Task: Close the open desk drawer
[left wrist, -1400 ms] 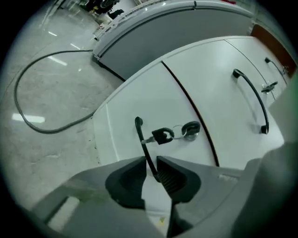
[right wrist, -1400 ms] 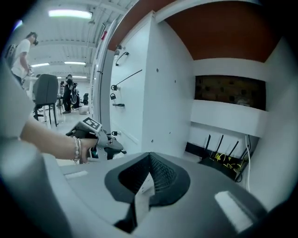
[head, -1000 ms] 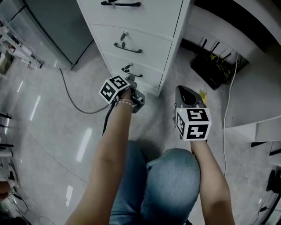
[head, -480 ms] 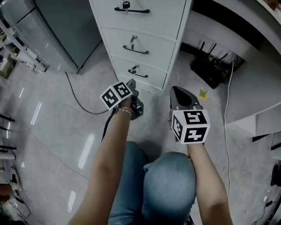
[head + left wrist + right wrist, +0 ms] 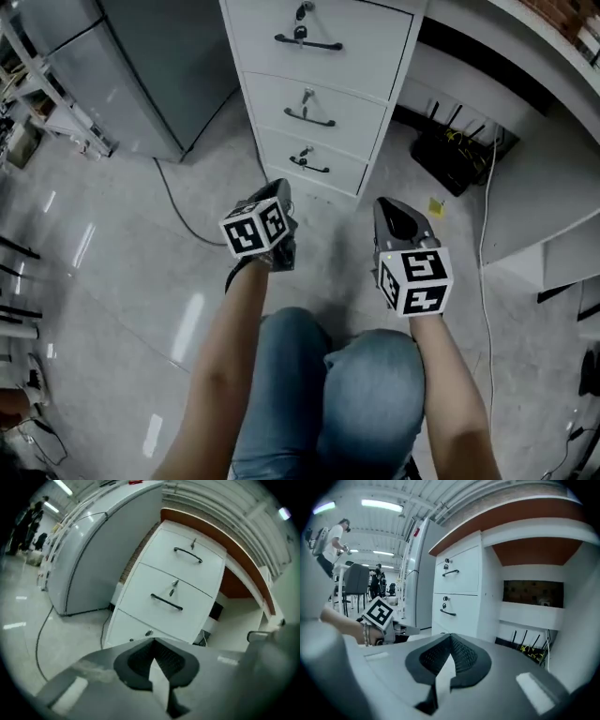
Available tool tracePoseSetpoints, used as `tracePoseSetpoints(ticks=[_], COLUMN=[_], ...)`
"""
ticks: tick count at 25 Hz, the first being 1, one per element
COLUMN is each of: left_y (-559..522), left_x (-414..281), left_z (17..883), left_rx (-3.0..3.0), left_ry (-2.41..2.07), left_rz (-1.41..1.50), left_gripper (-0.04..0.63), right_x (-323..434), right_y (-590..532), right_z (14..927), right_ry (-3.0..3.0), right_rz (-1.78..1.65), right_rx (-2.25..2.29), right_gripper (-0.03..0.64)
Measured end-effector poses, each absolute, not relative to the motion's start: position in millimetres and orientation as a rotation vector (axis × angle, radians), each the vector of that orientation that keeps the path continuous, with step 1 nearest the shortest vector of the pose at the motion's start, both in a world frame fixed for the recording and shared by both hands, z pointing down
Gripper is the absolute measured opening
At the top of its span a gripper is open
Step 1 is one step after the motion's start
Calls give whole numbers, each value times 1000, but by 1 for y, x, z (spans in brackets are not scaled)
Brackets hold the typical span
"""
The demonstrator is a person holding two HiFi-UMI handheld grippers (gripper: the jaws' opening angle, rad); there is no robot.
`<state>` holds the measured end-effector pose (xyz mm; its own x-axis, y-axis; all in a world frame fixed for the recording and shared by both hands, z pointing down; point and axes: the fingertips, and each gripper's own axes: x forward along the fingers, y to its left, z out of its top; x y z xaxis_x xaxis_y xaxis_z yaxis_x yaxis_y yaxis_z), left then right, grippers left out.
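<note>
The white drawer cabinet (image 5: pixel 323 94) stands under the desk, and its three visible drawer fronts all sit flush. In the left gripper view the bottom drawer (image 5: pixel 133 627) lies just beyond the jaws. My left gripper (image 5: pixel 279 194) hangs above the floor a little in front of the cabinet, shut and empty; its pads meet at the tip (image 5: pixel 152 641). My right gripper (image 5: pixel 386 206) is to its right, level with it, shut (image 5: pixel 451 637) with nothing in it. It faces the cabinet (image 5: pixel 457 592) from the side, with the left gripper's marker cube (image 5: pixel 380 612) at the left of its view.
A tall grey cabinet (image 5: pixel 150 66) stands left of the drawers, and a cable (image 5: pixel 178 211) runs over the floor. Under the desk lie a black device with wires (image 5: pixel 455 150) and a yellow scrap (image 5: pixel 434 206). My knees in jeans (image 5: pixel 328 403) are below. People stand far off (image 5: pixel 333 541).
The left gripper has come away from the bottom drawer's handle, risen and rolled. The right gripper has risen a little. More of the cabinet has come into the head view.
</note>
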<state>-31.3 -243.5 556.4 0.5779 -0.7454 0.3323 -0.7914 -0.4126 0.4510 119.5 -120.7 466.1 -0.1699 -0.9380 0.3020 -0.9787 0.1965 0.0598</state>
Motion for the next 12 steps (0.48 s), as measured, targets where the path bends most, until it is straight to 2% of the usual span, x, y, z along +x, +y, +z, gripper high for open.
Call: tracePoseSetpoints(ticks=[12], left_y=[-197], left_x=[-28], left_z=[433], left_rx=[2730], left_ry=[-1253], left_rz=[181], left_gripper=[-2], right_x=[119], right_y=[-105], right_z=[412], right_ry=[-2137], right_rz=[-26], right_rx=[1862], right_gripper=[-2])
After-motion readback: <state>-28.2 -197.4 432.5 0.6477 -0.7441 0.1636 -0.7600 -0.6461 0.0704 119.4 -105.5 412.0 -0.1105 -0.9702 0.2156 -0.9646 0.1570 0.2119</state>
